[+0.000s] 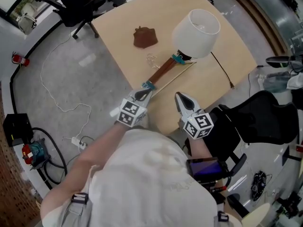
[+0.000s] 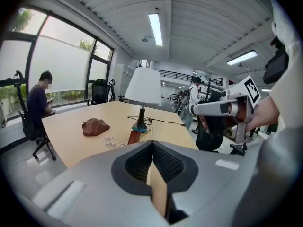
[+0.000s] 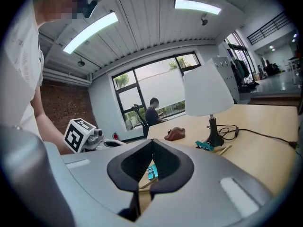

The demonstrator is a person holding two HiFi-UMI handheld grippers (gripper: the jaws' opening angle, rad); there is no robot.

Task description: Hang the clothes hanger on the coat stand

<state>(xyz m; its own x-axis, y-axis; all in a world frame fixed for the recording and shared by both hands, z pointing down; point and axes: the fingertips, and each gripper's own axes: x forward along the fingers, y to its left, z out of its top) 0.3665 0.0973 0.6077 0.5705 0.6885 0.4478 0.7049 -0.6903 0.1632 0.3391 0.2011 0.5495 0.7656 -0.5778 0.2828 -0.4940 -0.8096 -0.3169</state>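
A dark wooden clothes hanger (image 1: 163, 71) with teal clips and a pale bar lies flat on the tan table (image 1: 118, 41). Its far end rests by the base of a white-shaded lamp (image 1: 196, 32). My left gripper (image 1: 143, 94) is shut and empty, with its tip at the hanger's near clip. In the left gripper view the hanger (image 2: 134, 136) lies just ahead of the jaws. My right gripper (image 1: 182, 100) hovers at the table's near edge, beside the hanger, shut with nothing in it. Its own view shows a teal clip (image 3: 204, 145) by the lamp base. No coat stand is in view.
A crumpled brown cloth (image 1: 145, 37) and a small clear wire tangle (image 1: 151, 59) lie on the table beyond the hanger. The lamp's black cord (image 1: 221, 70) runs off the right edge. A black office chair (image 1: 265, 117) stands at the right. A person (image 2: 38, 103) sits at the far end.
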